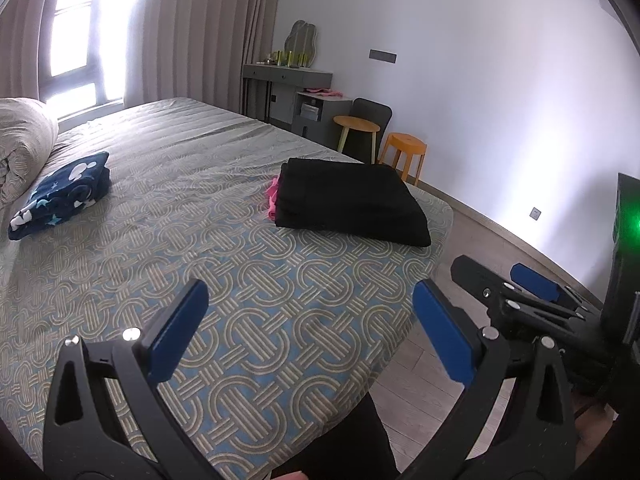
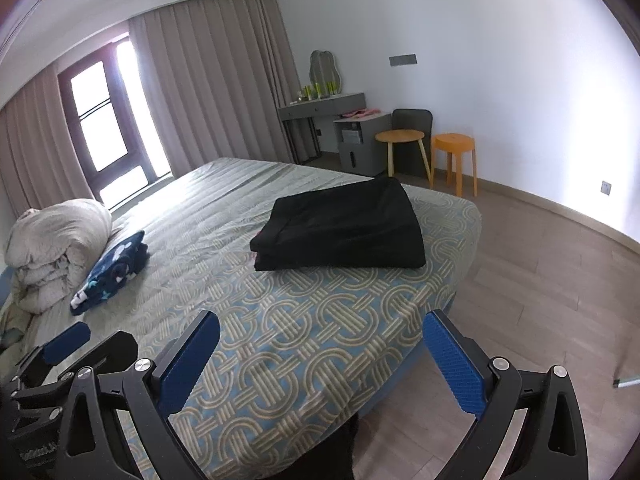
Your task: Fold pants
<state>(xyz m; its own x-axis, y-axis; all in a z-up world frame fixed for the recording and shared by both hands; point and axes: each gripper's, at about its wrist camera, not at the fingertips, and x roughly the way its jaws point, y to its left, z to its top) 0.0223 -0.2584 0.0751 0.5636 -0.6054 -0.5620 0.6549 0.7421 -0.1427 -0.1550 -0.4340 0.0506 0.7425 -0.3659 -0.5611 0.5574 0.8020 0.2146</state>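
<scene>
Folded black pants (image 1: 352,200) lie in a neat stack near the bed's far right corner, with a pink cloth (image 1: 273,196) peeking from under their left edge. They also show in the right wrist view (image 2: 344,228). My left gripper (image 1: 308,312) is open and empty, held back over the bed's near edge. My right gripper (image 2: 320,344) is open and empty too, beside the left one, which shows at the left edge (image 2: 68,340). The right gripper also shows in the left wrist view (image 1: 504,280).
The patterned bed (image 1: 240,280) holds a folded navy printed blanket (image 1: 60,196) and a rolled beige duvet (image 1: 24,140) at the left. Past the bed stand an orange stool (image 1: 402,152), a round wooden table (image 1: 356,126), a dark chair and a grey desk. Wooden floor lies to the right.
</scene>
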